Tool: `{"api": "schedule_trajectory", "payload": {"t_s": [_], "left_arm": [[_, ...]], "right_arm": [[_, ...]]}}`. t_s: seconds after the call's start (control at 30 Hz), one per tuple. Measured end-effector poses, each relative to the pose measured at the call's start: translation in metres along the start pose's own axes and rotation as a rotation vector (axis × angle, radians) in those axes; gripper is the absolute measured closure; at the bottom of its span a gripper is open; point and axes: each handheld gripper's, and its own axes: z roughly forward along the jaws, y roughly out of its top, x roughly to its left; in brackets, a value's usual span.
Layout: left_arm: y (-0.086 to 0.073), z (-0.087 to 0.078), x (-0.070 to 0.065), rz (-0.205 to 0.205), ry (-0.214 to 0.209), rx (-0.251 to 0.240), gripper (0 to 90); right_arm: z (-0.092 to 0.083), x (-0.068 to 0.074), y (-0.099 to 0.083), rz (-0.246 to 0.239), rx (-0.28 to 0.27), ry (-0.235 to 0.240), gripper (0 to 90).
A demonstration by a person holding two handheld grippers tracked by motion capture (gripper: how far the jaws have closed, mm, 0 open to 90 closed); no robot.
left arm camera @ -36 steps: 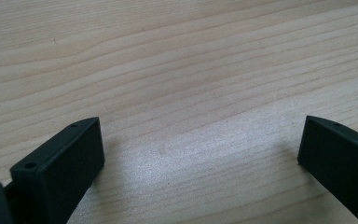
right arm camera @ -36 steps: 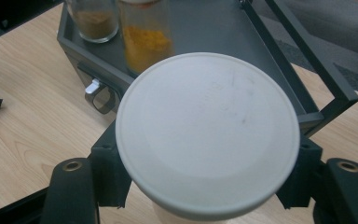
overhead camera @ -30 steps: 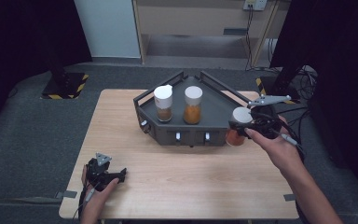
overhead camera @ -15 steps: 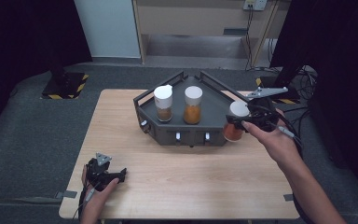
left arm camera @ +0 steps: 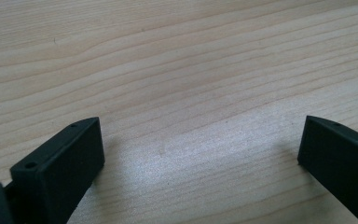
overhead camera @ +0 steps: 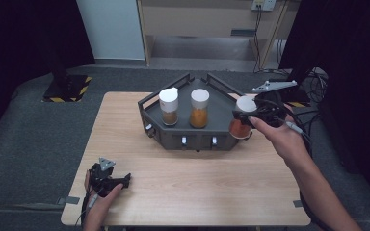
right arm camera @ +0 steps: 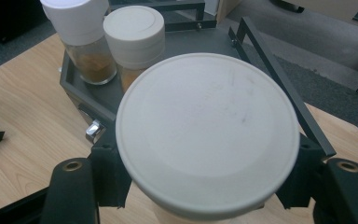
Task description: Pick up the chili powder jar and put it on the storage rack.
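At the near left corner of the table (overhead camera: pixel 183 187), the left gripper (overhead camera: pixel 120 180) is rested on the wood with its jaws spread and nothing between them. Farther off, at the rack's right end, a white-lidded jar (overhead camera: pixel 243 118) of reddish spice is clasped below its lid by the right gripper (overhead camera: pixel 244 117). The jar is best kept upright, carried over the rack (overhead camera: pixel 192 137) wall, and lowered beside the two jars (overhead camera: pixel 198 108) already seated. The jar's body is hidden under its lid in the right gripper view; whether its base is touching anything cannot be told.
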Motion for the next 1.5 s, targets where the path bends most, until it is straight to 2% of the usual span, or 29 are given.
{"api": "schedule_trajectory", "payload": {"t_s": [0.7, 1.5], "left_arm": [[0.000, 0.000, 0.000, 0.002, -0.001, 0.000, 0.0], [0.000, 0.000, 0.000, -0.001, -0.001, -0.002, 0.0]], "right_arm": [[0.008, -0.004, 0.014, 0.014, -0.005, -0.020, 34.0], [0.034, -0.003, 0.031, 0.024, -0.003, -0.022, 34.0]]}}
